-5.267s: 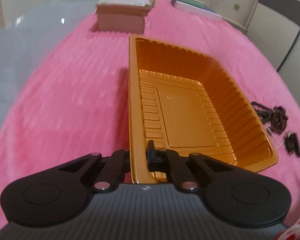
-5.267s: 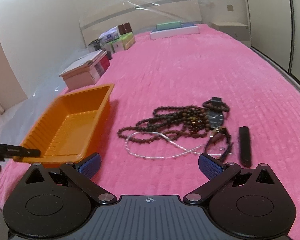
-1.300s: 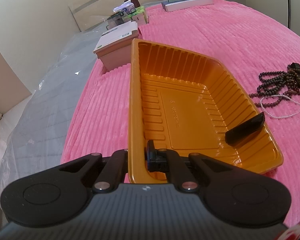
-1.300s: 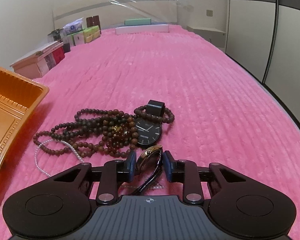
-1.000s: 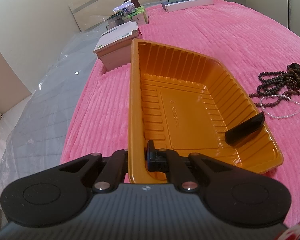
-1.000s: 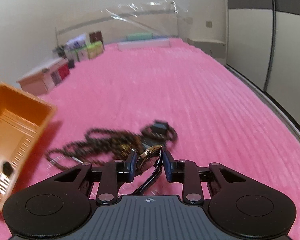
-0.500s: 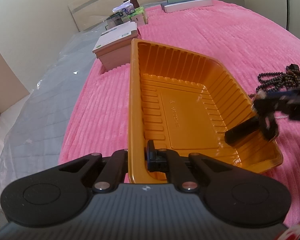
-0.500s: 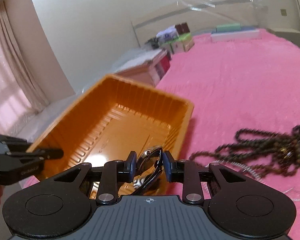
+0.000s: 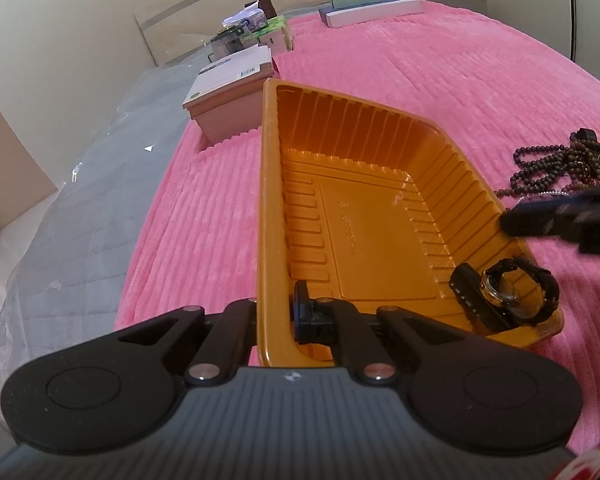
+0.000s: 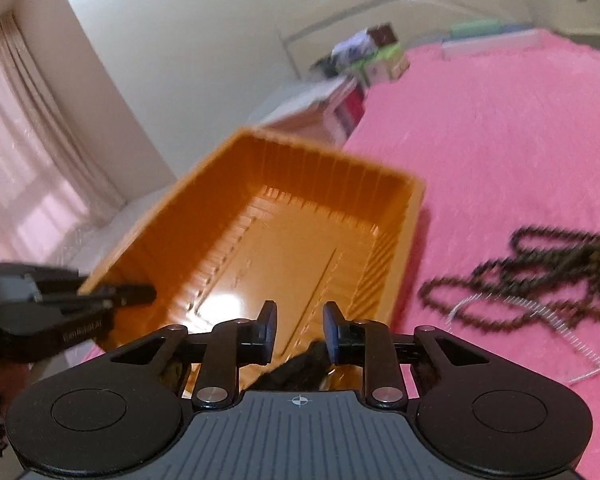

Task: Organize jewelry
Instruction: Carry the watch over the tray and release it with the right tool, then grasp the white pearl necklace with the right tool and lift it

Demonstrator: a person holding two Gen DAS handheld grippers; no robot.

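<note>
An orange plastic tray [image 9: 380,148] lies on the pink bedspread. My left gripper [image 9: 278,312] is shut on the tray's near wall. A black-strapped wristwatch [image 9: 512,292] lies in the tray's near right corner beside a black bar-shaped item [image 9: 474,300]. My right gripper [image 10: 298,332] is open and empty above the tray [image 10: 284,216], with the watch's strap [image 10: 296,372] just below its fingers; it also shows at the right edge of the left wrist view [image 9: 572,220]. Dark bead necklaces [image 9: 556,164] and a thin pearl chain [image 10: 520,340] lie on the bedspread right of the tray.
A pinkish box with a white lid [image 9: 232,92] stands just beyond the tray's far end. Small boxes [image 9: 256,28] and flat books [image 9: 372,8] line the headboard. Clear plastic sheeting [image 9: 80,216] covers the bed's left side.
My right gripper has opened and let go of the wristwatch, which now lies in the tray's near right corner. The left gripper still holds the tray wall.
</note>
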